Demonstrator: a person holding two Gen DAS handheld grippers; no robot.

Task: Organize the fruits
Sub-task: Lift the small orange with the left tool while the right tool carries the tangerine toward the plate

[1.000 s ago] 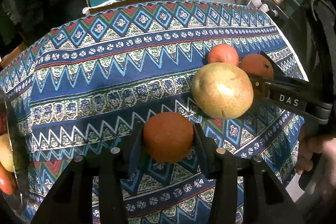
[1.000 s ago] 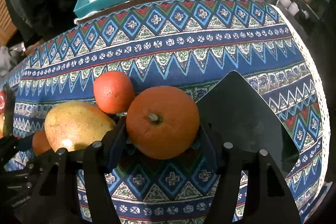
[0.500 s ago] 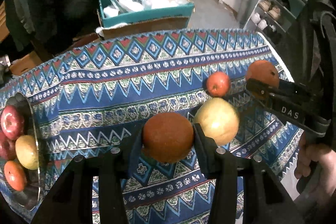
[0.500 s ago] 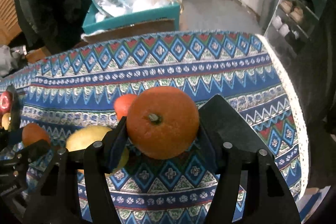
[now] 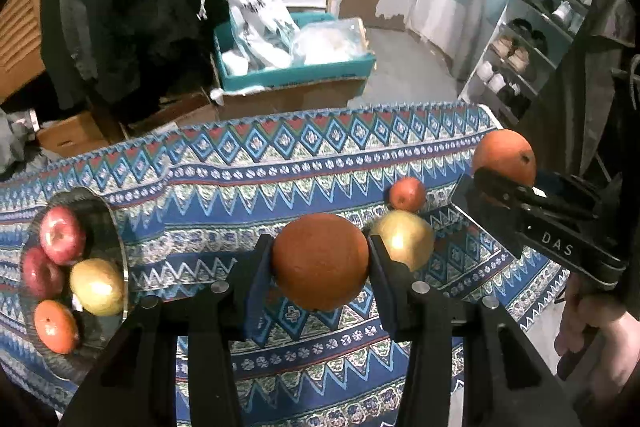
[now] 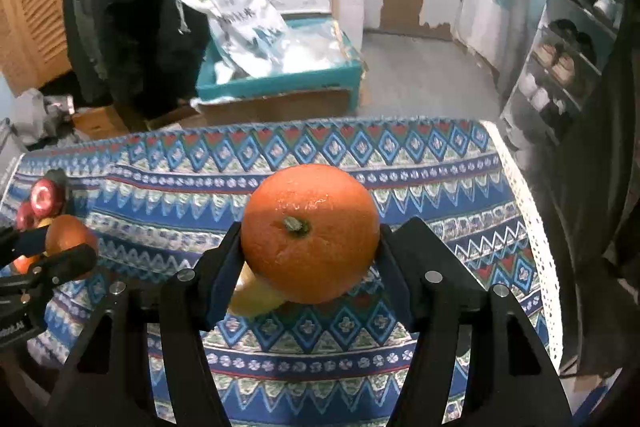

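A: Left wrist view, item one?
B: Left gripper [image 5: 320, 263], jaws clamped on a dull orange [image 5: 320, 261], lifted clear of the patterned tablecloth [image 5: 248, 187].

A: Loose fruit?
B: Yellow pear [image 5: 404, 239], just right of the left gripper's right finger, on the cloth. Small red-orange fruit [image 5: 407, 193], just beyond the pear, touching or nearly so; I cannot tell which.

A: The collecting dish?
B: Metal plate [image 5: 116, 227], far left of that gripper. Holds two red apples [image 5: 60, 235], one yellow fruit [image 5: 97, 287], one small orange one [image 5: 56, 325].

A: The other tool?
B: Right gripper [image 5: 496, 175], to the upper right, closed on a second orange [image 5: 505, 155]; a hand [image 5: 596, 343] grasps its handle.

A: Right wrist view?
B: Right gripper [image 6: 310, 243], jaws pressing both sides of that bright second orange [image 6: 310, 233], stem facing the camera, held above the cloth. The pear [image 6: 252, 297] shows partly, below and behind the fruit. Left gripper [image 6: 60, 255] at the far left, gripping its orange [image 6: 66, 233], with the plate's apples [image 6: 42, 197] beyond it.

A: Background?
B: Teal box [image 6: 280, 83] of plastic bags past the table's far edge; shoe rack [image 6: 568, 59] to the right.
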